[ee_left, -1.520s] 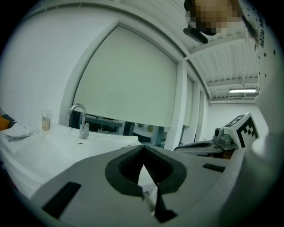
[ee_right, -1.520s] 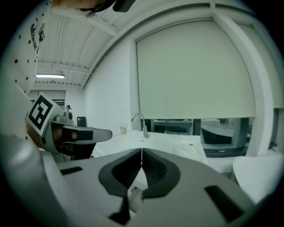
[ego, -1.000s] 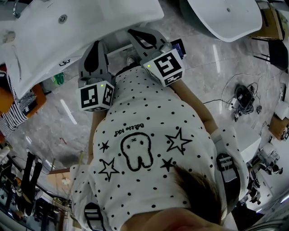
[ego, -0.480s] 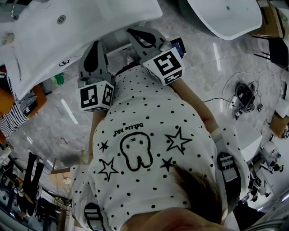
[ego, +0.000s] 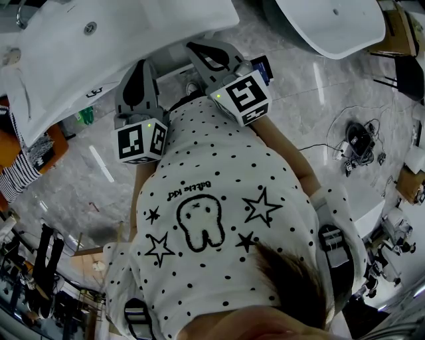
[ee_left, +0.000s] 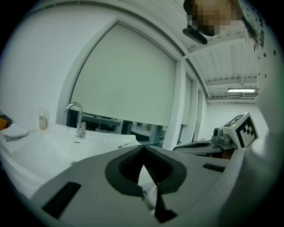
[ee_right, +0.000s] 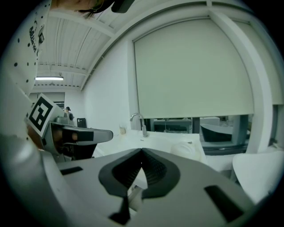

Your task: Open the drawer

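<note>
No drawer can be made out in any view. In the head view both grippers are held side by side in front of a white washbasin counter (ego: 99, 46), their tips at its front edge. My left gripper (ego: 141, 65) is shut, its dark pads (ee_left: 128, 166) meeting at the tip (ee_left: 143, 148) with nothing between them. My right gripper (ego: 197, 48) is shut and empty too, jaws closed at the tip (ee_right: 142, 151). A chrome tap (ee_left: 80, 119) (ee_right: 140, 122) stands on the counter beyond both. Each gripper view shows the other gripper beside it.
A second white basin (ego: 332, 20) lies at the top right above the marble floor (ego: 312, 99). Cables and a small device (ego: 362, 143) lie on the floor at right. A small cup (ee_left: 42, 120) stands on the counter. A roller blind (ee_right: 191, 71) covers the window behind.
</note>
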`<state>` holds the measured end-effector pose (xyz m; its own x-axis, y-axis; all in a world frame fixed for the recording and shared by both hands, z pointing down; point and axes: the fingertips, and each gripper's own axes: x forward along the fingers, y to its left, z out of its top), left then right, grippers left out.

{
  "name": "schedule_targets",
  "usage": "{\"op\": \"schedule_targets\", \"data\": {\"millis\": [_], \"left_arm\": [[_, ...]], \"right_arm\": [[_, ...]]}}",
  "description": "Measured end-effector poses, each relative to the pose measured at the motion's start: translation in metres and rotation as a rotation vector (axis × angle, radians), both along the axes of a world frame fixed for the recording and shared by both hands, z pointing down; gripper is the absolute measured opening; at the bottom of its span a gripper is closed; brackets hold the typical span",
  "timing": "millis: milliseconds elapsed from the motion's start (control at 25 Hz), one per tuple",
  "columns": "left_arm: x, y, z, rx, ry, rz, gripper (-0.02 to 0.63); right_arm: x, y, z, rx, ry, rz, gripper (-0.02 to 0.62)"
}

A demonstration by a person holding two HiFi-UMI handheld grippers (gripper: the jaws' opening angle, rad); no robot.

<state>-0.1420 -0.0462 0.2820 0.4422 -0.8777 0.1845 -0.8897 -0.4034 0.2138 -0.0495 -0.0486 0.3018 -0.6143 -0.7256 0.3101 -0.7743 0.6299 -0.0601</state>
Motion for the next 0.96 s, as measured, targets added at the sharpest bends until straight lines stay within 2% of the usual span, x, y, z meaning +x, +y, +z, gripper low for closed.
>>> {"op": "schedule_targets", "data": {"millis": [960], "left_arm": [[0.0013,-0.0022,-0.0012,0.003,0.004,0.006,0.005]], "right_arm": [[0.0017,-0.0016,-0.0003,0.003,0.011,0.007,0.014]]}}
